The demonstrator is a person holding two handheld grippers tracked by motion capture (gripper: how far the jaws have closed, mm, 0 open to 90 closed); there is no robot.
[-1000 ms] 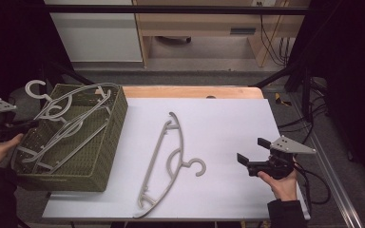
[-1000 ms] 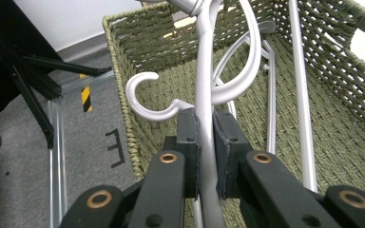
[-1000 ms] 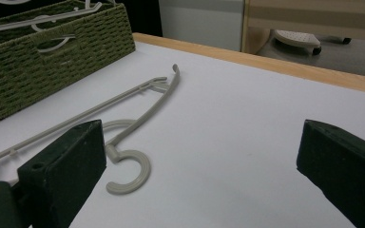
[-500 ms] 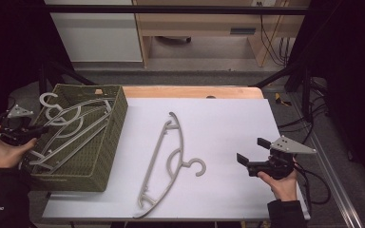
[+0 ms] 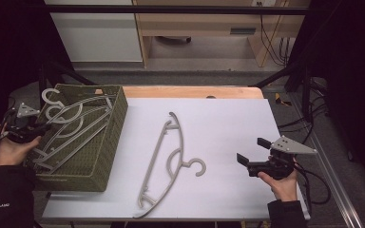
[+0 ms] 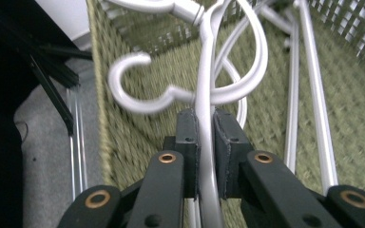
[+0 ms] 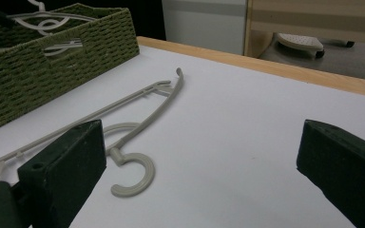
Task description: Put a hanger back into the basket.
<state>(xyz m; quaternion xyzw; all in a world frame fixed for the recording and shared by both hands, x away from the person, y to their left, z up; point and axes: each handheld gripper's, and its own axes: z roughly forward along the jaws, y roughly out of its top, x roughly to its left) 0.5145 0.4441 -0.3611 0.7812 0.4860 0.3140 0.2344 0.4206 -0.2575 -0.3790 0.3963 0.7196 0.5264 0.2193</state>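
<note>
- Left gripper [image 6: 204, 142] clamped on a pale grey hanger [image 6: 204, 85], its bar running straight ahead between the fingers [image 6: 188, 137], hook curling off to one side.
- Held hanger lying over the woven green basket [image 5: 111, 137] among other hangers [image 5: 78, 137].
- Right gripper [image 5: 253, 151] spread wide, holding nothing; second hanger [image 5: 164, 156] flat on the white table [image 5: 228, 118], just ahead of those fingers, long axis slanting away.
- Against the earlier frame: left hand lower, closer to the basket; right hand unmoved.

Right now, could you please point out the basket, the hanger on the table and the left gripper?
basket [image 5: 108, 142], high view, its right wall.
hanger on the table [image 5: 158, 153], high view, its long straight bar.
left gripper [image 6: 205, 127], left gripper view, midway between the fingertips.
</note>
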